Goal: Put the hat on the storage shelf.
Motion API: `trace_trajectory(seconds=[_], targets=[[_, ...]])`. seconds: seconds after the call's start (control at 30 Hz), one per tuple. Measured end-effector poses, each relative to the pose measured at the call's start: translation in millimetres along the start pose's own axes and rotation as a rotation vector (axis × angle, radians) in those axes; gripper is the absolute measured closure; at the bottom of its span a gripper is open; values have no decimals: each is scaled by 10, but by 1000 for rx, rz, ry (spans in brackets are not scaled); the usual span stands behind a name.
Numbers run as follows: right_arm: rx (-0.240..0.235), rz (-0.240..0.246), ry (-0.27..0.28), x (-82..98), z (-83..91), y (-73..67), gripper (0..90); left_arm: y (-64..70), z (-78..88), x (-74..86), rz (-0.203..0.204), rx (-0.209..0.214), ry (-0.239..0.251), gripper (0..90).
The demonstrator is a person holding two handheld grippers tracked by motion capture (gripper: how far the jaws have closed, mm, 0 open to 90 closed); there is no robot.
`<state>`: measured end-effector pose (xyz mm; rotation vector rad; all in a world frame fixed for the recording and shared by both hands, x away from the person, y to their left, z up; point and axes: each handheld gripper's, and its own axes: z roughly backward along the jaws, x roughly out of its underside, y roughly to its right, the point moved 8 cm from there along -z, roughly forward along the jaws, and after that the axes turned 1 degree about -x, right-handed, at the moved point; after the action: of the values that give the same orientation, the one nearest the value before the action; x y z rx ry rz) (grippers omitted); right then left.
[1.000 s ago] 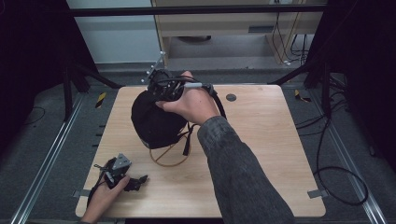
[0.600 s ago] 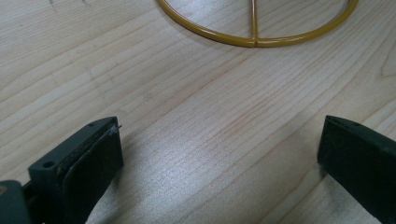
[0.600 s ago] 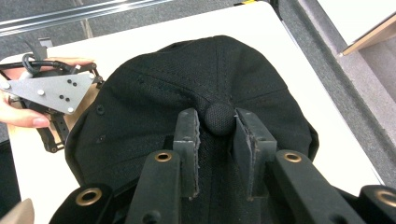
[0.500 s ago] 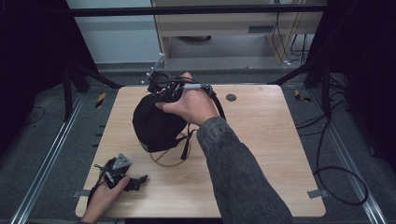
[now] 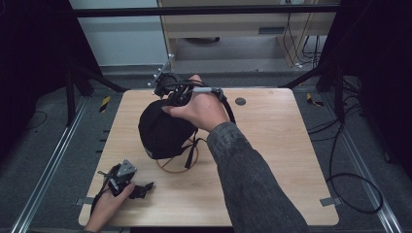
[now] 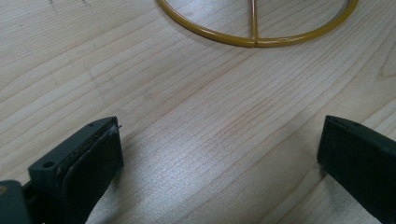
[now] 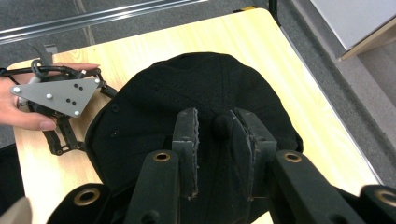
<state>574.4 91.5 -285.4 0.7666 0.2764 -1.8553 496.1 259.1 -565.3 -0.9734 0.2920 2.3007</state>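
A black cap (image 5: 163, 131) sits on a yellow wire stand (image 5: 177, 162) at the middle left of the wooden table (image 5: 272, 145). From above, my right gripper (image 5: 172, 94) comes down onto the crown. In the right gripper view its jaws stand nearly together, and the right gripper (image 7: 215, 119) is shut on the cap (image 7: 205, 88) at its top button. My left gripper (image 5: 142, 189) lies at the table's front left corner in a hand. It is the left gripper (image 6: 219, 135) with jaws wide open over bare wood, short of the stand's ring (image 6: 254, 39).
A round dark grommet (image 5: 240, 101) is set into the table near its far edge. Metal rails run along the floor at both sides, and cables lie on the floor to the right. The right half of the table is bare wood.
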Motion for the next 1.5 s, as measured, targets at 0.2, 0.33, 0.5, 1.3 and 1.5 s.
trace_trajectory(seconds=[0.2, 0.33, 0.5, 1.3, 1.5], targets=[[0, 7, 16, 25, 66, -12, 713, 3, -2, -2, 4, 0, 3, 0], [2, -1, 22, 64, 97, -16, 711, 2, -2, -2, 4, 0, 3, 0], [2, -9, 40, 83, 117, 1, 711, 3, -2, -2, 4, 0, 4, 0], [51, -49, 90, 335, 367, 28, 479, 3, -2, -2, 4, 0, 3, 0], [80, -63, 99, 444, 435, 26, 379, 3, -2, -2, 4, 0, 3, 0]])
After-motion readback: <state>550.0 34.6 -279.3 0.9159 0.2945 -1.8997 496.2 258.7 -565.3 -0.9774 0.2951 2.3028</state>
